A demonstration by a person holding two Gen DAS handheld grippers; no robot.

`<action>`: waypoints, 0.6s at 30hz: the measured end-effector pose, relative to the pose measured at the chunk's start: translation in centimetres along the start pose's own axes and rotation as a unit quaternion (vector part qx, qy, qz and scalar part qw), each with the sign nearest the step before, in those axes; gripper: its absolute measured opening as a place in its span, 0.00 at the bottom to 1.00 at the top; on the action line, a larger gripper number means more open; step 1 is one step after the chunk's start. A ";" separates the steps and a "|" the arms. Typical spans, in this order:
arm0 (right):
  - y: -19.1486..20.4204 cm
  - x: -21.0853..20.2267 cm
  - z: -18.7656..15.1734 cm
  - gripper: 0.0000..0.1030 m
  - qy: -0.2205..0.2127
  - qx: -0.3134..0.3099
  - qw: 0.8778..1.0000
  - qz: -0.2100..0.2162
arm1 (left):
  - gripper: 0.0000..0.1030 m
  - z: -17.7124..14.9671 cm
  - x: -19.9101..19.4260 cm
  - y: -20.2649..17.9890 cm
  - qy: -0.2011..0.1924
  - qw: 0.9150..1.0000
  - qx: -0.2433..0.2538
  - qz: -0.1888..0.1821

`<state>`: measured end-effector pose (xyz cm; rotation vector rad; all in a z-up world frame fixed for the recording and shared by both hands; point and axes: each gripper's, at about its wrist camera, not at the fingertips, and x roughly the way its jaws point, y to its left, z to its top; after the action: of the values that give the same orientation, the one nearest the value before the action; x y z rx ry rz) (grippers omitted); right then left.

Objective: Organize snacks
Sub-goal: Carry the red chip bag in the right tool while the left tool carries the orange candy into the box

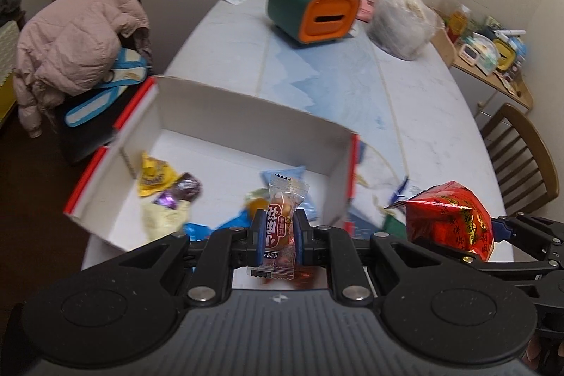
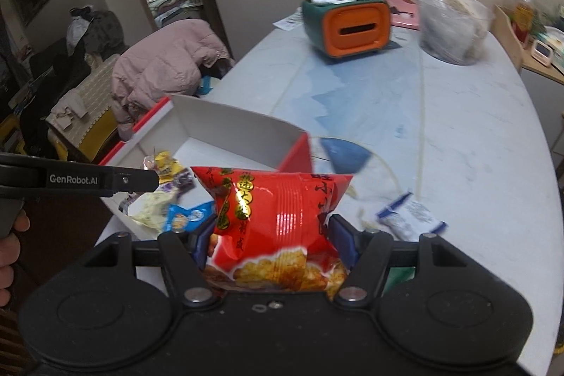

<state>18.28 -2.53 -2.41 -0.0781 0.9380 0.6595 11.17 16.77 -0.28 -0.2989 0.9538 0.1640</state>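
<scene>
Snacks are in both grippers at once, each poised near the white box with red edges (image 1: 246, 125) that sits at the near left corner of the table (image 1: 423, 101). The left gripper (image 1: 280, 231) has its jaws narrowed tight on a small clear-wrapped sweet with a red label (image 1: 282, 221), held upright above the near right part of the box. The right gripper (image 2: 271, 235) holds a puffy red rice-cracker bag (image 2: 278, 210) with its jaws about half spread, blue pads pressing into the sides of the bag; it hangs just right of the box's near corner.

Inside the box lie a yellow-wrapped sweet (image 1: 151, 175), a purple one (image 1: 183, 191), a pale packet (image 1: 164, 221) and blue packets (image 1: 299, 185). A white and blue packet (image 2: 410, 217) lies on the table to the right, not yet collected.

Risks from here, as I judge them:
- The two grippers are close together, so their arms could knock as both aim for the same opening.
- The red bag is air-filled and slippery; a squeeze on its sides may let it squirt out and fall outside the box.
- The sweet is gripped by thin wrapper, so it could twist or cling on release.
- The box sits at the table edge; a nudge could push it off.
</scene>
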 end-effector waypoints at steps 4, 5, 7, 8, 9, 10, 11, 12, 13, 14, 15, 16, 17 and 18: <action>2.6 1.5 0.6 0.63 0.003 -0.015 1.000 0.002 | 0.15 0.2 -0.1 2.6 -0.003 1.000 -0.005 0.014; 3.1 2.0 0.8 0.63 0.004 -0.018 1.000 0.001 | 0.15 0.2 0.0 3.2 -0.003 1.000 -0.006 0.017; 4.2 3.0 1.2 0.63 0.008 -0.024 1.000 -0.001 | 0.15 0.4 0.3 4.3 -0.002 1.000 -0.008 0.024; 4.6 3.6 1.4 0.63 0.009 -0.028 1.000 -0.002 | 0.15 0.5 0.5 4.9 -0.002 1.000 -0.010 0.029; 5.1 4.1 1.6 0.63 0.011 -0.031 0.999 -0.004 | 0.15 0.6 0.7 5.4 -0.001 0.999 -0.012 0.034; 5.5 4.7 1.8 0.63 0.012 -0.034 0.999 -0.006 | 0.15 0.8 1.0 6.0 0.001 0.999 -0.014 0.038; 5.8 5.3 2.0 0.63 0.014 -0.037 0.999 -0.008 | 0.15 0.9 1.2 6.5 0.002 0.999 -0.016 0.043; 6.1 5.8 2.1 0.63 0.016 -0.040 0.999 -0.009 | 0.15 1.1 1.5 7.0 0.003 0.999 -0.017 0.047; 6.4 6.4 2.3 0.63 0.017 -0.043 0.999 -0.013 | 0.15 1.2 1.8 7.5 0.004 0.999 -0.017 0.048; 6.6 6.9 2.4 0.63 0.020 -0.045 0.999 -0.017 | 0.15 1.4 2.1 7.8 0.005 0.999 -0.017 0.051; 6.7 7.5 2.5 0.63 0.022 -0.045 0.999 -0.018 | 0.15 1.6 2.4 8.2 0.006 0.998 -0.015 0.056; 6.8 8.0 2.6 0.63 0.025 -0.044 0.999 -0.019 | 0.15 1.8 2.8 8.4 0.008 0.998 -0.013 0.058; 7.0 8.6 2.8 0.63 0.028 -0.045 0.998 -0.020 | 0.15 2.0 3.1 8.7 0.009 0.998 -0.012 0.058; 7.1 9.2 3.0 0.63 0.030 -0.046 0.998 -0.024 | 0.15 2.1 3.5 8.9 0.011 0.998 -0.009 0.060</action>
<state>20.25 8.68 -6.13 -0.2016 0.9602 0.6594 12.41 25.93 -3.58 -0.2616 0.9933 0.2797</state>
